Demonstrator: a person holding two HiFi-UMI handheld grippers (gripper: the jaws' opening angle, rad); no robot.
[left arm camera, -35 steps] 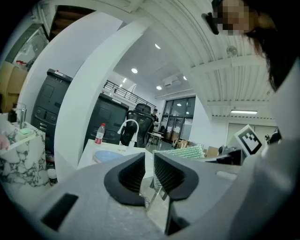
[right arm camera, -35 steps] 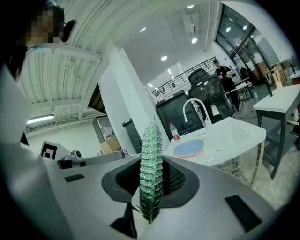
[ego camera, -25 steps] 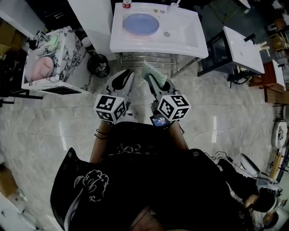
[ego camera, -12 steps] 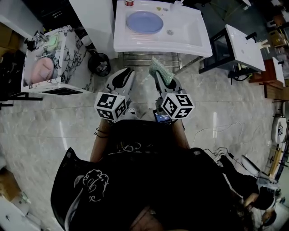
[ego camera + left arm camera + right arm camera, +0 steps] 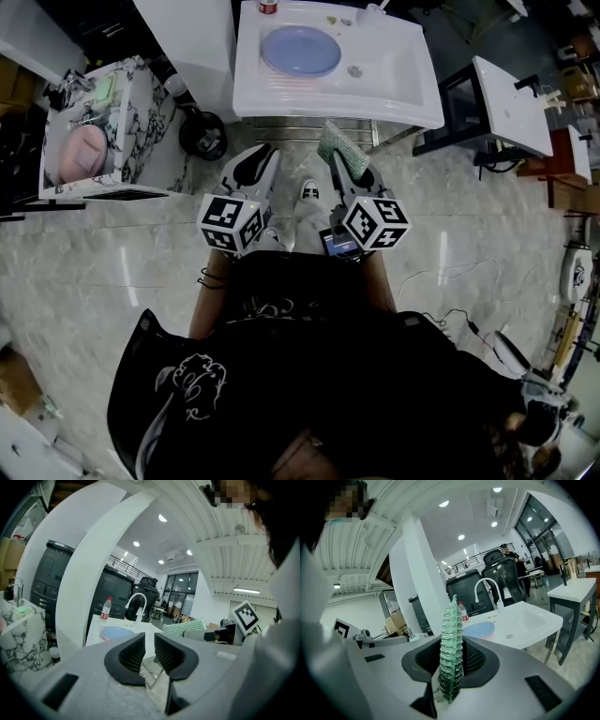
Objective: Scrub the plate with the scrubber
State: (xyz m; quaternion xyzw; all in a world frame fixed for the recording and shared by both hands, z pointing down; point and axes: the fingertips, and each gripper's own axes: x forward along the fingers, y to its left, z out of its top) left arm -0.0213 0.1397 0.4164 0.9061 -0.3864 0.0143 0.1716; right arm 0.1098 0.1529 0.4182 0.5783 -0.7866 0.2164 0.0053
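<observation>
A round blue plate (image 5: 300,50) lies in the basin of a white sink (image 5: 403,84) ahead of me. My right gripper (image 5: 339,157) is shut on a green mesh scrubber (image 5: 332,142), held on edge and sticking out past the jaws, short of the sink's front rim. In the right gripper view the scrubber (image 5: 451,653) stands upright between the pads, with the plate (image 5: 478,630) beyond it. My left gripper (image 5: 253,169) hangs beside it, shut with nothing in it (image 5: 150,651). From the left gripper view I see the plate (image 5: 117,632) and the scrubber (image 5: 185,626).
A curved white faucet (image 5: 487,590) and a red-capped bottle (image 5: 267,7) stand at the sink's back. A metal rack (image 5: 300,127) sits under the sink. A marble-patterned cabinet (image 5: 94,122) is at the left, a white pillar (image 5: 187,37) beside it, another white sink stand (image 5: 511,98) at the right.
The sink and plate have drawn slightly nearer and both grippers have edged toward the sink. A shoe now shows between the grippers. The right gripper's hold on the scrubber is unchanged.
</observation>
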